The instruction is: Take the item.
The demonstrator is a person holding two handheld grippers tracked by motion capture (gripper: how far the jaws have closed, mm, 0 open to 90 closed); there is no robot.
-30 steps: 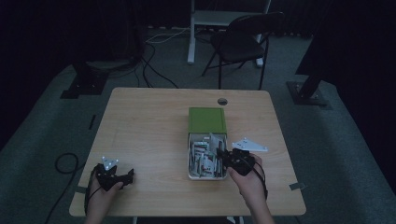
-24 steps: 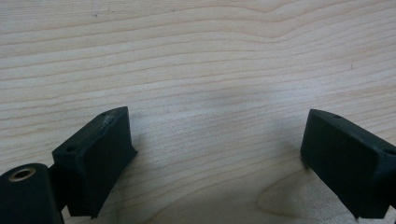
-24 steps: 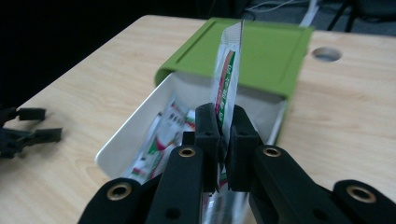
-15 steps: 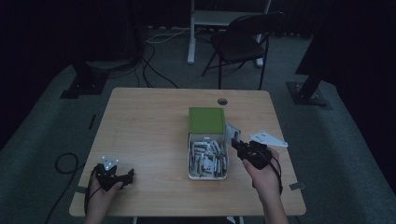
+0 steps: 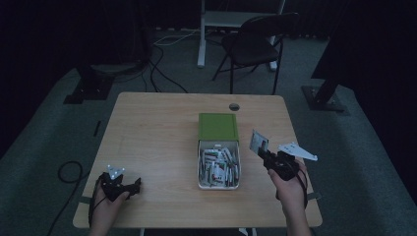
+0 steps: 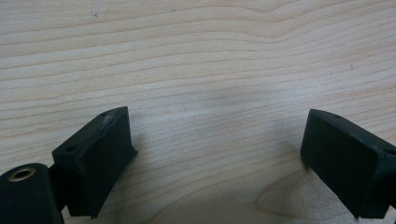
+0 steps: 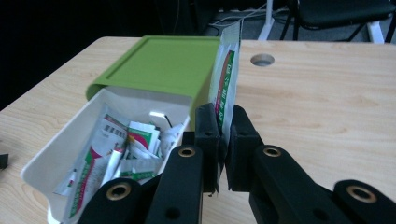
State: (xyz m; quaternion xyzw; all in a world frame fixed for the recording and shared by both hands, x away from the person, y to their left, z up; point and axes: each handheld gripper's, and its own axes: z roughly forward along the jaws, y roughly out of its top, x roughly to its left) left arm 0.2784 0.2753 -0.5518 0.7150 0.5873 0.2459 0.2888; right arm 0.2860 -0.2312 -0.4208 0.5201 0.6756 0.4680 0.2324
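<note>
Packet pinched beside the open drawer box, idle gripper parked at the table's left corner.

At left, the left gripper (image 5: 129, 186) rests on the pale wood-grain table (image 5: 157, 142) with its blunt black jaws spread wide over bare board, gripping nothing; it looks no risk to anything. In the middle sits the drawer box (image 5: 219, 156): a matt green sleeve with a smooth white tray pulled out, heaped loosely with glossy sachets (image 7: 126, 154). At right, the right gripper (image 7: 223, 140) has its jaws clamped flat on the lower edge of a thin, crinkly foil packet (image 7: 225, 79), which stands upright just beside the sleeve's right wall. Held only by its edge, the slick packet could slip or fold, or catch the sleeve's corner if swung back.
</note>
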